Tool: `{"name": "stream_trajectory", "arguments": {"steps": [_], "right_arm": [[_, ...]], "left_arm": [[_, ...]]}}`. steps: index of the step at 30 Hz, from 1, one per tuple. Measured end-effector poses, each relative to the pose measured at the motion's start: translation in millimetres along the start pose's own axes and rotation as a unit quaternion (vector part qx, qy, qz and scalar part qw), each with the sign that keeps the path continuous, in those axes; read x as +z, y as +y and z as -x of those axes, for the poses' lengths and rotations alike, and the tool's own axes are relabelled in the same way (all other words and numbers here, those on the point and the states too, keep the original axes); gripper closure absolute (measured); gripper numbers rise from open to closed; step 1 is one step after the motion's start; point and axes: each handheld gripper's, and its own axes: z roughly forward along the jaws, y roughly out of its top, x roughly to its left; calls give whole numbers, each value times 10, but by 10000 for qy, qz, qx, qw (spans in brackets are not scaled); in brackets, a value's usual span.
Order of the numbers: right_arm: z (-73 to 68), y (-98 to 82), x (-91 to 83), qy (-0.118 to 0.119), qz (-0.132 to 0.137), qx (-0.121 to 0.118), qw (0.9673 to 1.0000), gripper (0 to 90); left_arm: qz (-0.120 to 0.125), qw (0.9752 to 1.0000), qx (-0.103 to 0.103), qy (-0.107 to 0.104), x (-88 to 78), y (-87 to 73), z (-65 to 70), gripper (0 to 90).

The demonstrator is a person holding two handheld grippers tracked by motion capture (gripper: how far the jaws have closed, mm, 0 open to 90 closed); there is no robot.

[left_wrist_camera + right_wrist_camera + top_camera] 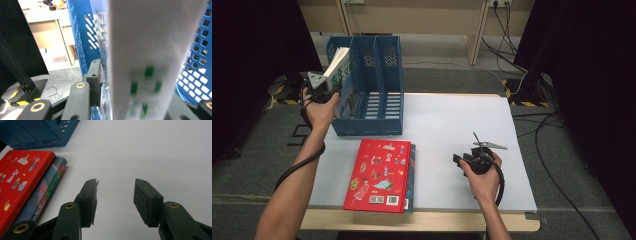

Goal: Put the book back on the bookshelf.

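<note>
A blue file holder (pixel 377 95) with three slots stands at the table's back left. A white book with green print (pixel 339 65) leans in its left slot, top sticking out. My left gripper (pixel 324 90) is at that slot with the book (pixel 147 62) between its jaws. The near jaw sits right beside the cover without clearly pressing it, and the far jaw is hidden behind the book. A red picture book (pixel 377 175) lies flat near the front edge on a darker book (pixel 412 170). My right gripper (pixel 463 159) rests open and empty on the table right of them, its fingertips (pixel 91 195) apart.
The white tabletop (pixel 452 115) stretches bare to the right of the file holder (pixel 37 132). A wooden desk (pixel 50 32) and a black stand with yellow-black tape (pixel 22 100) are on the floor beyond the left side. Cables trail on the floor at the right.
</note>
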Motion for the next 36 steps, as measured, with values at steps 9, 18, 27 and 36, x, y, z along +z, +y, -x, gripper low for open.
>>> {"name": "stream_trajectory", "arguments": {"steps": [9, 18, 27, 36], "right_arm": [[-8, -9, 7, 21, -30, 2, 10000, 534], [-19, -8, 14, 27, -30, -23, 10000, 532], [-3, -13, 17, 33, -68, 9, 10000, 526], [15, -4, 21, 22, -60, 10, 10000, 526]], "left_arm": [[-38, 10000, -32, -70, -6, 1, -44, 622], [-206, 9998, -38, -41, 59, -1, -102, 695], [-368, 9990, -217, -148, 104, 60, -98, 731], [-168, 9986, -459, -177, 68, 38, -109, 737]]}}
